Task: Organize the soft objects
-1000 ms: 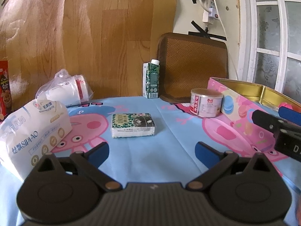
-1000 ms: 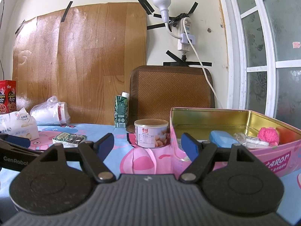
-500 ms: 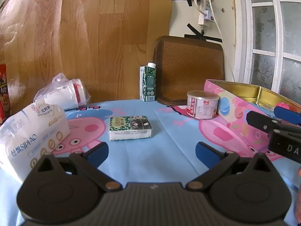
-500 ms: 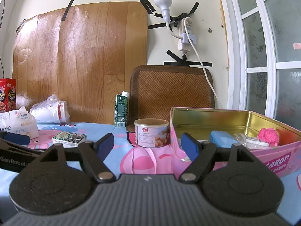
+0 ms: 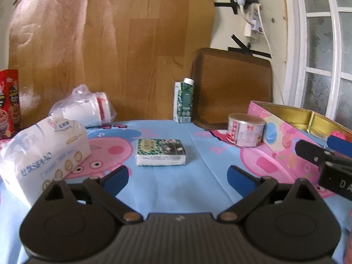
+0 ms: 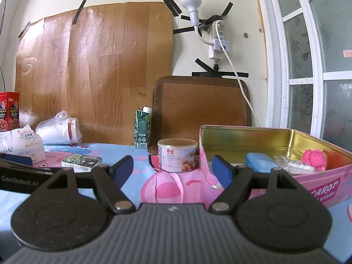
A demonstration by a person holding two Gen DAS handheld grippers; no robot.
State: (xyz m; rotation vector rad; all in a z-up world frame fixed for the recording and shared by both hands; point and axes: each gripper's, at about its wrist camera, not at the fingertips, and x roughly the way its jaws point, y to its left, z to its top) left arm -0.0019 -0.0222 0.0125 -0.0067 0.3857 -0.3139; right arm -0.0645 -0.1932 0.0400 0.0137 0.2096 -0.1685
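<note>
A small green tissue pack [image 5: 161,152] lies on the cartoon tablecloth, straight ahead of my open, empty left gripper [image 5: 177,178]; it also shows in the right wrist view [image 6: 81,162]. A large white tissue bag [image 5: 44,151] lies to its left. The open pink tin [image 6: 264,151] at the right holds a blue pack [image 6: 260,165], a pink fluffy ball [image 6: 313,159] and clear wrappers. My right gripper [image 6: 173,171] is open and empty, hovering before the tin's near left corner.
A food can [image 6: 177,158] stands beside the tin's left wall. A green drink carton [image 5: 183,102], a woven mat [image 5: 231,88] and bagged paper cups [image 5: 85,109] line the back wall. A red box [image 5: 8,101] stands far left.
The left gripper has pulled back and tilted up a little, so the tissue pack sits slightly farther away. The right gripper has hardly moved. Both stay open.
</note>
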